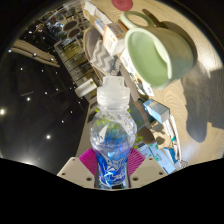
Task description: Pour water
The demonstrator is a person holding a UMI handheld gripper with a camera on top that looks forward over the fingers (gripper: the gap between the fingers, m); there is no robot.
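The water bottle (113,140) sits between the two fingers of the gripper (113,165), which are clamped on its lower body, the pink pads (90,160) pressing its sides. Its long axis points away from the gripper, with the white cap (112,94) toward a green cup (152,55) on the light tabletop (200,95). The cap and cup are apart, with bare surface beside the cup.

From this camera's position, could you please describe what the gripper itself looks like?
Only the fingers of the gripper show. Each is a pale, flat-sided, angular piece, with a magenta pad on its inner face. The right finger shows the same light grey body with darker edges. No cables, markings or sleeve are visible in this view.
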